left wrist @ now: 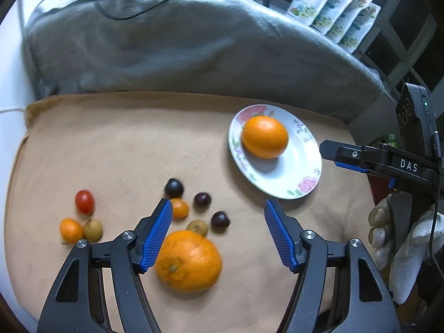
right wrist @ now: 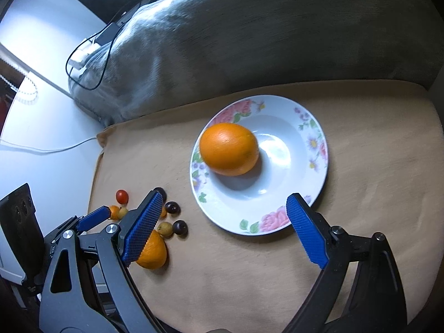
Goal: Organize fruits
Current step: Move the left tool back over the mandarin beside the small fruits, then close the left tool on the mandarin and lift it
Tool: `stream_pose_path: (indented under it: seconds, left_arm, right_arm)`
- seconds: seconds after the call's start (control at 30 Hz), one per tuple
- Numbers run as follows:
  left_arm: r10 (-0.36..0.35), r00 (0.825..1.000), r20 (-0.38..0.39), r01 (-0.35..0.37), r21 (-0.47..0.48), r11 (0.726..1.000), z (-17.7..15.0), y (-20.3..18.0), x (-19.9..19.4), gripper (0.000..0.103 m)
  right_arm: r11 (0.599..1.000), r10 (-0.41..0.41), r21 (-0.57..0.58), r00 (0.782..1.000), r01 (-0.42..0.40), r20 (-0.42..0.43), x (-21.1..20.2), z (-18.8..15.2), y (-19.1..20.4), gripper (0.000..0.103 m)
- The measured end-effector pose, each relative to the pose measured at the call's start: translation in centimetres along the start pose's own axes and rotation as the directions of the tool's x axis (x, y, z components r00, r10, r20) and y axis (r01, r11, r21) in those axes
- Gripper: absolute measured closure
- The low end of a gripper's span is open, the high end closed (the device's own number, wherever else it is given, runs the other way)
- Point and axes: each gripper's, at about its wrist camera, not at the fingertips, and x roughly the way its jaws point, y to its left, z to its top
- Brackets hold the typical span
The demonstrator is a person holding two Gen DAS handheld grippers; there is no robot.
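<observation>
I note the tan cloth (left wrist: 116, 149) first: it lies soft and uneven over padding, so anything round set on it may roll. The floral plate (right wrist: 313, 144) sits on that cloth and already carries one orange (right wrist: 229, 149), resting off-centre toward the rim; a second fruit dropped in hard could knock it out or tip the plate. The loose orange (left wrist: 188, 260) lies on the cloth below my left gripper (left wrist: 217, 211), whose jaws stand part open and hold nothing; closing off-centre, I judge, would squirt it sideways into the small fruit. My right gripper (right wrist: 223, 202) hangs wide and empty above the plate's near rim, and a careless descent could strike that rim. Smallest, the dark plums (left wrist: 174, 187), the kumquats (left wrist: 71, 230) and the cherry tomato (left wrist: 84, 201) cluster tightly, so one grasp may scatter its neighbours.
</observation>
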Motion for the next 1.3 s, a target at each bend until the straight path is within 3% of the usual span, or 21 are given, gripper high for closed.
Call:
stream_pose_path:
  seconds: [0.4, 0.67, 0.87, 1.1, 1.3]
  left_arm:
    - [-0.011, 0.999, -0.051, 0.004, -0.143, 0.990, -4.6, 5.6, -1.3, 0.034]
    - [-0.068, 0.994, -0.089, 0.049, -0.196, 0.979, -7.5, 6.6, -0.8, 0.034]
    - [-0.121, 0.987, -0.110, 0.096, -0.209, 0.973, -8.4, 6.7, 0.4, 0.034]
    - [-0.211, 0.972, -0.107, 0.178, -0.255, 0.950, -8.2, 6.7, 1.7, 0.034]
    - [-0.224, 0.969, -0.106, 0.194, -0.239, 0.952, -8.0, 6.3, 2.5, 0.035]
  right_arm:
    - [0.996, 0.050, -0.066, 0.999, -0.051, -0.015, 1.6, -2.1, 3.8, 0.010]
    - [0.995, 0.024, -0.097, 0.993, -0.036, -0.118, 4.5, -4.0, 6.2, 0.010]
    - [0.991, 0.043, -0.118, 0.981, -0.066, -0.189, 6.6, -5.8, 7.9, 0.010]
    - [0.982, 0.132, -0.099, 0.957, -0.162, -0.259, 8.4, -6.8, 9.5, 0.010]
    - [0.975, 0.179, -0.074, 0.934, -0.211, -0.308, 10.0, -7.0, 10.1, 0.012]
